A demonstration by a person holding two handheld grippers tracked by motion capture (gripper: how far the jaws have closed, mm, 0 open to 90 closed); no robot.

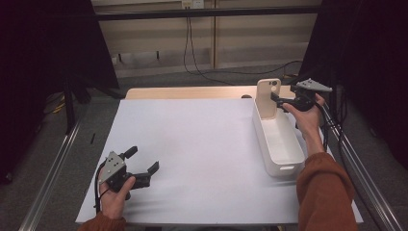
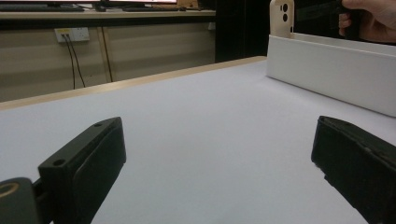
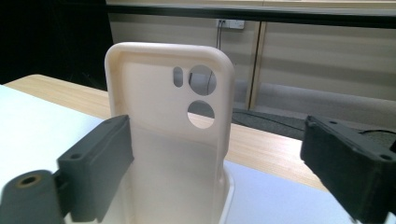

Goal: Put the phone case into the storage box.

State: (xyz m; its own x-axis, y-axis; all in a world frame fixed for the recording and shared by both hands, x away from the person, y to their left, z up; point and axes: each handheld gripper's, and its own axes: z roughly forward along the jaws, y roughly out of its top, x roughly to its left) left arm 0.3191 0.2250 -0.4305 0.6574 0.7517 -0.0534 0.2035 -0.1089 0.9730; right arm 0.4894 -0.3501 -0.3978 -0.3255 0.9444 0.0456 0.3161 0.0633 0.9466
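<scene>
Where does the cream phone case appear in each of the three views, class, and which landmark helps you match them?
High view: the phone case stands upright at the far end of the white tray, right of centre.
Left gripper view: top edge, right of centre, rising behind the tray's wall.
Right gripper view: centre, large, between the open jaws, camera holes towards the top.
Shared landmark: the table's wooden far edge.

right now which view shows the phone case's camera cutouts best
The right gripper view: the phone case stands close between the open jaws, its three cutouts sharp. The high view shows the case small, upright at the far end of the white bin. The left gripper view catches its top above the bin wall.
</scene>
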